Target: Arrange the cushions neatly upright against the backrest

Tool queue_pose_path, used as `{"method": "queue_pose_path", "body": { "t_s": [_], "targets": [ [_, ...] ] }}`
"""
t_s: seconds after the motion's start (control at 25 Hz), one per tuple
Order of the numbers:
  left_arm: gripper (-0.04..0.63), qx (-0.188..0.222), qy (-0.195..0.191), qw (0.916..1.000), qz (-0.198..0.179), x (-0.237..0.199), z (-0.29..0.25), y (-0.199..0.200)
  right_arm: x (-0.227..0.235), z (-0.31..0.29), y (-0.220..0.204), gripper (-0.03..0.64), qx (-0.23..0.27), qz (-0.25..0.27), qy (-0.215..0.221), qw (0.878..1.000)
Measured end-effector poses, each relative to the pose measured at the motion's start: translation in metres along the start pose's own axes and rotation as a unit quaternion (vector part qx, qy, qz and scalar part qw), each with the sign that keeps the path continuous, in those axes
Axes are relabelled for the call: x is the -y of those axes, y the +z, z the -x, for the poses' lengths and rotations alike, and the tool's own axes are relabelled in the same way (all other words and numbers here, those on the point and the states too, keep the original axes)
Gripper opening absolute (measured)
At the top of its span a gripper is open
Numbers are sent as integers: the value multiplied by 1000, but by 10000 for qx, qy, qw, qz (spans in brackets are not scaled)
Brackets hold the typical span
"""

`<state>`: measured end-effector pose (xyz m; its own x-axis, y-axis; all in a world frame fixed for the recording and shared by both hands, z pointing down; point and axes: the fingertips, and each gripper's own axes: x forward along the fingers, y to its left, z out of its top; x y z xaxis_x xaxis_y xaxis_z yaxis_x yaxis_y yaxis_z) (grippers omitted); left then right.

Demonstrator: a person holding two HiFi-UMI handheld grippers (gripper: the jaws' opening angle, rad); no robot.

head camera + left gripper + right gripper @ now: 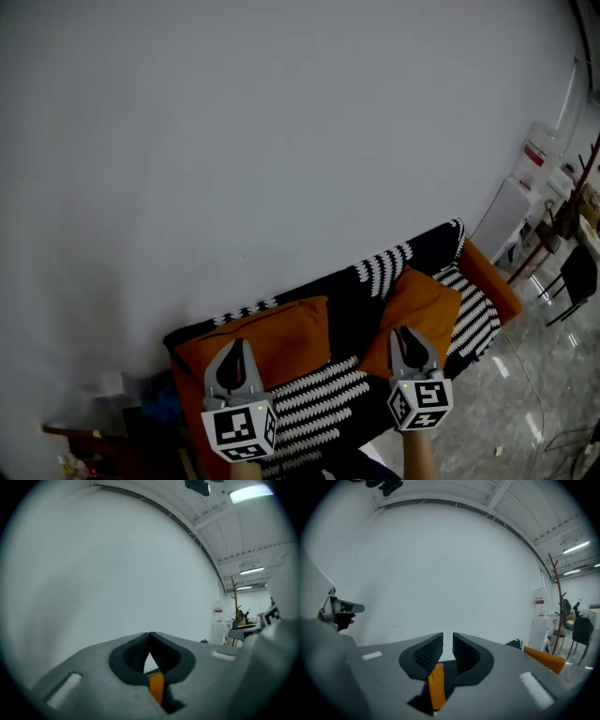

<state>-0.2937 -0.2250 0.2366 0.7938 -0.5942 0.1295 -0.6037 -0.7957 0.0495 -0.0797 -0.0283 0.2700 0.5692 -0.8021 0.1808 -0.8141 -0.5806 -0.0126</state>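
Against a white wall stands a sofa with an orange arm (494, 284) and a black-and-white striped throw (319, 394) over it. A large orange cushion (286, 330) leans at its left and a smaller orange cushion (429, 302) at its right, both against the backrest (386, 267). My left gripper (236, 345) hovers over the large cushion's front. Its tips (150, 635) touch, and an orange strip (156, 687) shows in the slot behind the pads. My right gripper (405, 334) is at the small cushion's lower edge. Its jaws (448, 638) stand slightly apart, with an orange strip (436, 686) low between them.
A water dispenser (536, 157) on a white cabinet (506, 214), a coat rack (565, 202) and a black chair (577, 272) stand to the sofa's right on a glossy floor. A low wooden table (89, 442) with clutter sits at the sofa's left end.
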Motion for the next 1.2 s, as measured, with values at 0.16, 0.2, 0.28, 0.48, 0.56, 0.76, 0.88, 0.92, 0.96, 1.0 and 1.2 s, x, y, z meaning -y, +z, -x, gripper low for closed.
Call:
{"method": "queue_pose_path", "body": {
  "t_s": [0.16, 0.2, 0.28, 0.48, 0.56, 0.76, 0.88, 0.92, 0.96, 1.0, 1.2],
  "targets": [
    [3, -109, -481, 9988, -37, 39, -15, -10, 40, 26, -13, 103, -113, -50, -504, 9987],
    [3, -127, -585, 9982, -48, 49, -20, -12, 50, 32, -15, 109, -125, -62, -620, 9980],
    [3, -157, -764, 9969, -78, 70, -27, -14, 71, 42, -18, 125, -150, -84, -819, 9965],
    [5, -121, -884, 9960, -87, 118, -40, -15, 119, 59, -27, 152, -230, -120, -972, 9949],
    [5, -100, -858, 9962, -103, 140, -44, -14, 143, 62, -29, 164, -252, -110, -961, 9950],
    [5, -96, -558, 9983, -97, 192, -52, -19, 206, 62, -37, 195, -318, -109, -731, 9968],
    [5, -128, -349, 9993, -89, 230, -55, -25, 246, 56, -39, 209, -333, -70, -486, 9982],
    [5, -135, -249, 9996, -93, 242, -56, -25, 258, 54, -41, 219, -357, -59, -379, 9986],
    [5, -137, -129, 9998, -82, 254, -57, -26, 269, 52, -42, 227, -396, -39, -260, 9989],
    [5, -132, 6, 9999, -61, 265, -57, -25, 281, 49, -44, 234, -446, -15, -138, 9989],
    [5, -119, 766, 9970, 71, 314, -47, -29, 329, 36, -53, 261, -686, 47, 454, 9966]
  ]
}}
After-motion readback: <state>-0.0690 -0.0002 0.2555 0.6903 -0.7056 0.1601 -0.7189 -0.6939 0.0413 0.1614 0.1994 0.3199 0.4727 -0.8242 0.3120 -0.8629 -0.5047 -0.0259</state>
